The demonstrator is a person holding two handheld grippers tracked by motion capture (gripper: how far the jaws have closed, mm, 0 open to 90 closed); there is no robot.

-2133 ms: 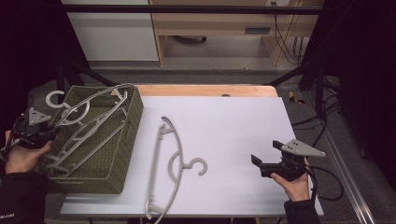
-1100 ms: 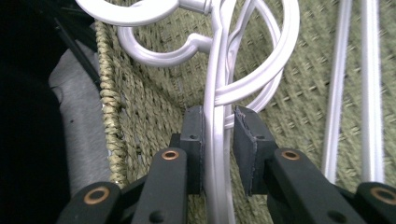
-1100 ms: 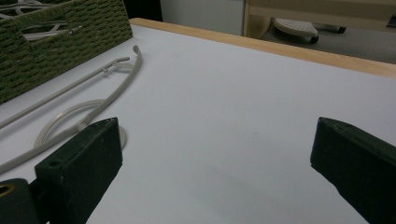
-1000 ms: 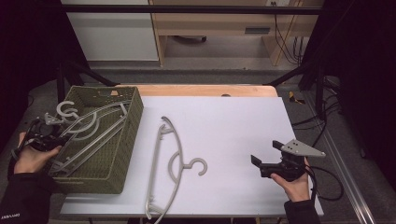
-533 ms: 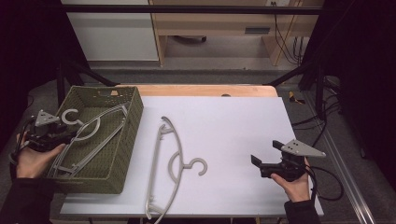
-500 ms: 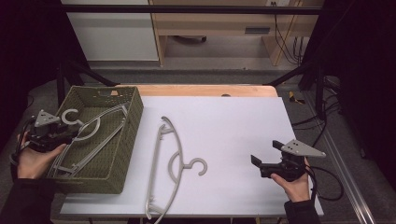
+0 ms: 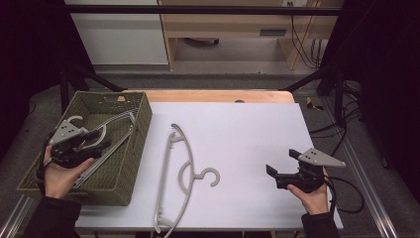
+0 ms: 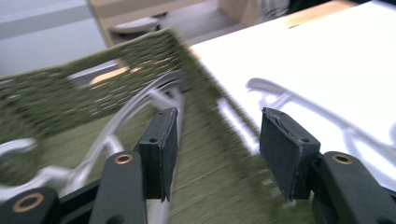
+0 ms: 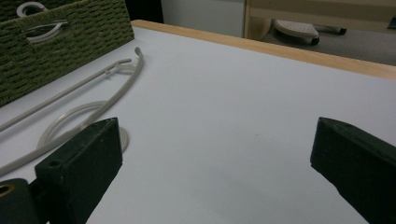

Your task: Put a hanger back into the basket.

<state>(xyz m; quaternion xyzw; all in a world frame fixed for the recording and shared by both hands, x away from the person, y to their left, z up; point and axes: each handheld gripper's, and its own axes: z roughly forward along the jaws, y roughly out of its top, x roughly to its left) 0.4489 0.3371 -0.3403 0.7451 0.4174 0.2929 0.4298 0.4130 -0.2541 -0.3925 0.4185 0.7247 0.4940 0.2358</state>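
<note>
the left gripper [image 7: 96,139] hovers over the green basket [image 7: 130,163] at the counter's left edge, fingers just opening, clear of the hanger [image 7: 113,130] inside; right gripper [image 7: 280,171] fingers wide.

The left gripper view is motion-blurred, smearing the green basket [image 8: 116,88] and the hanger inside it [image 8: 135,112]. In the high view, the left hand [image 7: 62,171] hides that hanger's lower end, and the table hanger [image 7: 178,173] overhangs the table's near edge

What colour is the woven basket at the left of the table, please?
The basket is olive green, clearest in the high view.
</note>
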